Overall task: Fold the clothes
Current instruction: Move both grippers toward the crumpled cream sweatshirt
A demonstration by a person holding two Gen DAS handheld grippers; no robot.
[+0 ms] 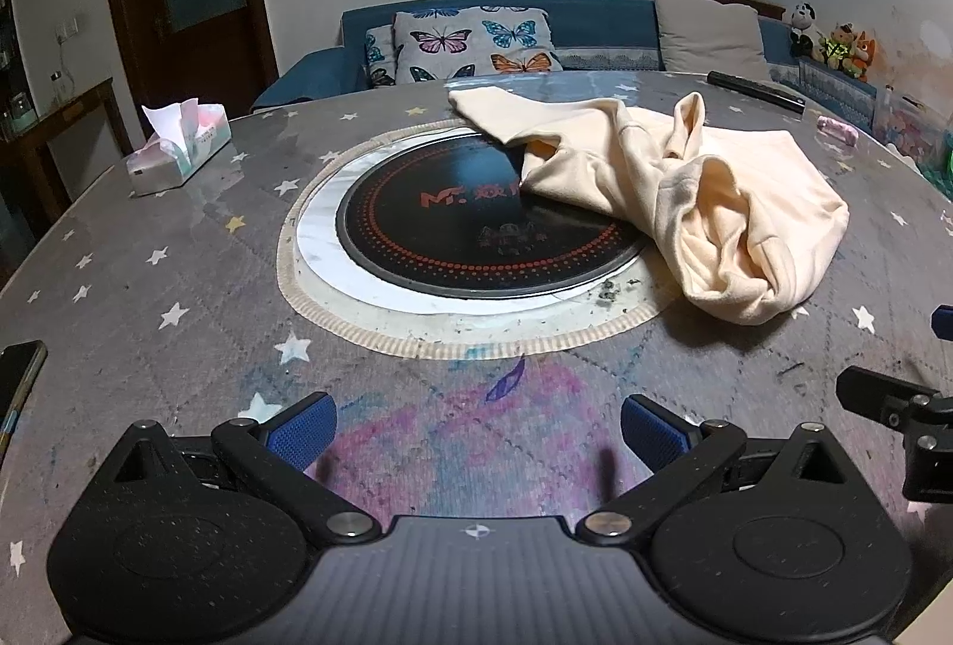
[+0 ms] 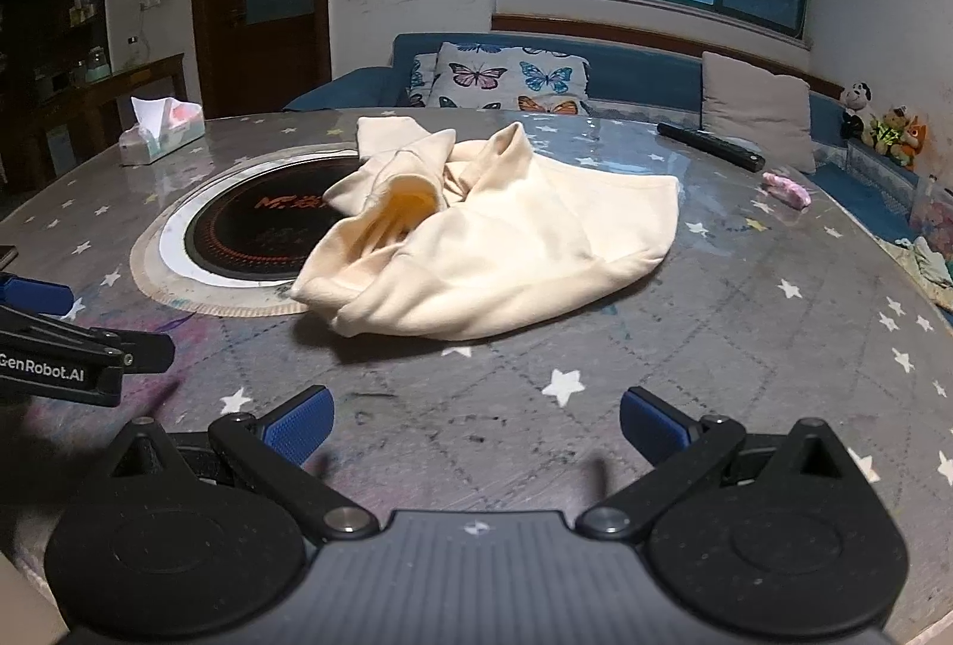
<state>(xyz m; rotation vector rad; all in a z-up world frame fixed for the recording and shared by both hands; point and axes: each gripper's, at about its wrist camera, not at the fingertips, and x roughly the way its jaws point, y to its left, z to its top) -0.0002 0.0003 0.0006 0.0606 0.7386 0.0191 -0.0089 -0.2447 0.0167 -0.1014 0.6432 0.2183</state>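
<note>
A cream sweatshirt (image 1: 703, 192) lies crumpled on the round table, partly over the black induction hob (image 1: 452, 228). It also shows in the right wrist view (image 2: 494, 252), in a heap with one sleeve opening facing me. My left gripper (image 1: 476, 433) is open and empty, low over the table's near edge, well short of the garment. My right gripper (image 2: 476, 427) is open and empty, also short of the garment. The right gripper's finger shows at the right edge of the left wrist view (image 1: 887, 407); the left gripper's finger shows at the left of the right wrist view (image 2: 77, 353).
A tissue box (image 1: 178, 147) stands at the far left of the star-patterned table (image 1: 178, 287). A black remote (image 2: 712, 146) and a small pink object (image 2: 786, 189) lie at the far right. A phone (image 1: 18, 377) lies at the left edge. A sofa with cushions stands behind.
</note>
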